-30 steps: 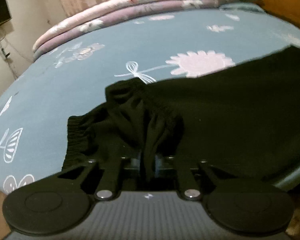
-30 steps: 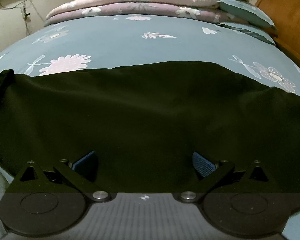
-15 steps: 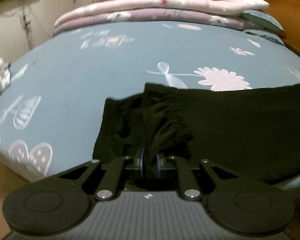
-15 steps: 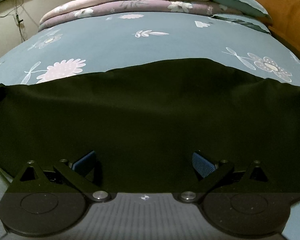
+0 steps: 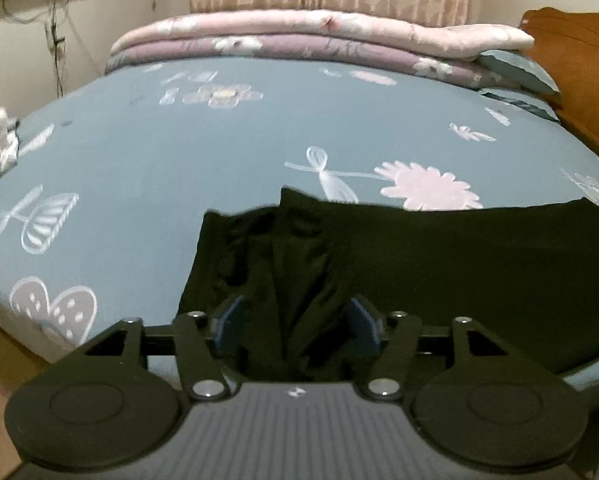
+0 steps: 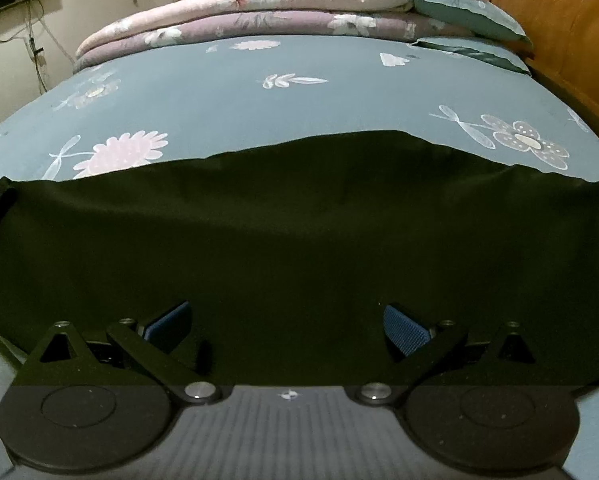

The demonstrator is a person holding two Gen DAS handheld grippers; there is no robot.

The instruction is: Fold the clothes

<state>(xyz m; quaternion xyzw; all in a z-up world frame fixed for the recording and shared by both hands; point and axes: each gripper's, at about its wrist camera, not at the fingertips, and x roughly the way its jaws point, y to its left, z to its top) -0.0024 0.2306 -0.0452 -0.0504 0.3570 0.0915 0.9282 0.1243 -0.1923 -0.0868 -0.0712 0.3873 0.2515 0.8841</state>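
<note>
The black garment lies spread lengthwise on the bed (waistband end bunched), not compactly folded; both grippers gape apart, holding nothing.

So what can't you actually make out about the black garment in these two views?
- Left wrist view: the black garment runs off the right edge, so its full shape is unknown.
- Right wrist view: its near hem is hidden behind the right gripper.
- Both views: dark fabric hides seams and layers.
</note>
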